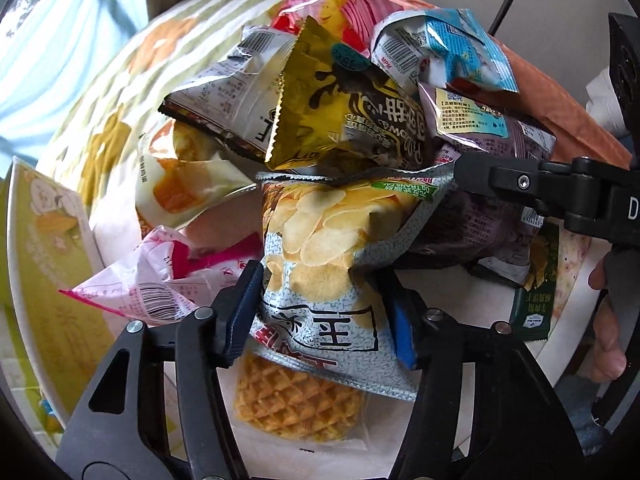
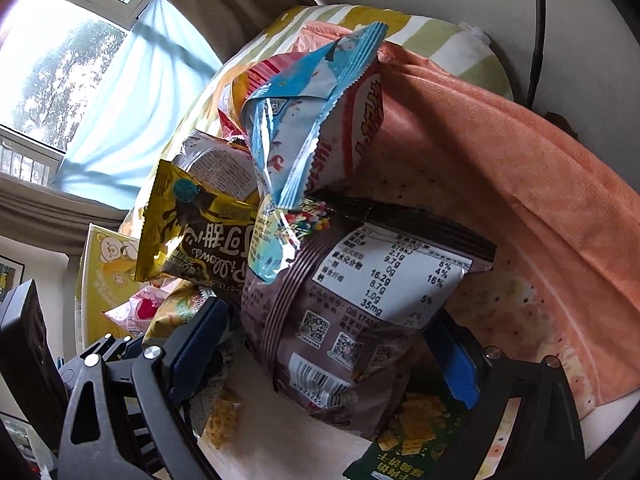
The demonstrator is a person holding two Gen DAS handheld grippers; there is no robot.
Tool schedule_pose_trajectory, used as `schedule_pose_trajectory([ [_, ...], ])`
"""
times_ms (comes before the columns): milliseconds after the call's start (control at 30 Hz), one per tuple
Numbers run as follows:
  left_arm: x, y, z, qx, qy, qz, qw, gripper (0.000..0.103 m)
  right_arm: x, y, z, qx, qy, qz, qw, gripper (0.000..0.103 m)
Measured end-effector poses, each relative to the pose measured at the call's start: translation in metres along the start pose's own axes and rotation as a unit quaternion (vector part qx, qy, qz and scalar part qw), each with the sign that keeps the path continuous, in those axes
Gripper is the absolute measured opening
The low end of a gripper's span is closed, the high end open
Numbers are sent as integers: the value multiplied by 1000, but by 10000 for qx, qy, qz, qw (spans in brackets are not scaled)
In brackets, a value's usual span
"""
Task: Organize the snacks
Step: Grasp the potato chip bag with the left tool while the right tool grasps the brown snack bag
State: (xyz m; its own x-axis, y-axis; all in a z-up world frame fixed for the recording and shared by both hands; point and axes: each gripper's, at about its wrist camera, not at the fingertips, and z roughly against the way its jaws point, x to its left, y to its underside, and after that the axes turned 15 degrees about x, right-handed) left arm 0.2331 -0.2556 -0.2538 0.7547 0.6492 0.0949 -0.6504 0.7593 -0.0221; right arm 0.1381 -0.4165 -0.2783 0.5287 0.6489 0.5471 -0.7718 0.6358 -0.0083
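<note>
A heap of snack bags lies on a white table (image 1: 472, 300). My left gripper (image 1: 320, 312) is shut on a grey potato-chip bag (image 1: 320, 240) at the front of the heap, its blue pads pressing both sides. My right gripper (image 2: 328, 344) has its jaws around a brown-purple snack bag (image 2: 360, 292), which also shows in the left wrist view (image 1: 492, 160); the pads sit at its sides and contact is unclear. A yellow-black bag (image 1: 340, 120), a light blue packet (image 2: 304, 120) and a pink packet (image 1: 160, 280) lie in the heap. A waffle packet (image 1: 296, 404) lies under the chip bag.
A dark green cracker bag (image 2: 412, 436) lies on the table at the right. A yellow box (image 1: 52, 256) stands at the left. An orange cloth (image 2: 500, 168) and a striped pillow (image 1: 132, 80) back the heap. A window with a blue curtain (image 2: 132, 112) is at the far left.
</note>
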Motion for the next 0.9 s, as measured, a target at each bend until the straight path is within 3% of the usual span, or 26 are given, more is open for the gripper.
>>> schedule_pose_trajectory([
  [300, 9, 5, 11, -18, -4, 4, 10000, 52, -4, -4, 6, -131, -301, -249, 9992, 87],
  [367, 9, 8, 14, -30, 28, 34, 10000, 52, -6, -5, 5, -95, -311, -271, 9991, 82],
  [433, 8, 12, 17, -39, 23, 29, 10000, 52, -7, -6, 3, -26, -307, -260, 9992, 70],
  [667, 5, 27, 28, -98, 40, 39, 9999, 51, -4, 1, 8, -25, -294, -225, 9993, 51],
  [900, -2, 42, 53, -270, -7, 76, 9996, 51, 1, 13, 26, -189, -328, -85, 9992, 51],
])
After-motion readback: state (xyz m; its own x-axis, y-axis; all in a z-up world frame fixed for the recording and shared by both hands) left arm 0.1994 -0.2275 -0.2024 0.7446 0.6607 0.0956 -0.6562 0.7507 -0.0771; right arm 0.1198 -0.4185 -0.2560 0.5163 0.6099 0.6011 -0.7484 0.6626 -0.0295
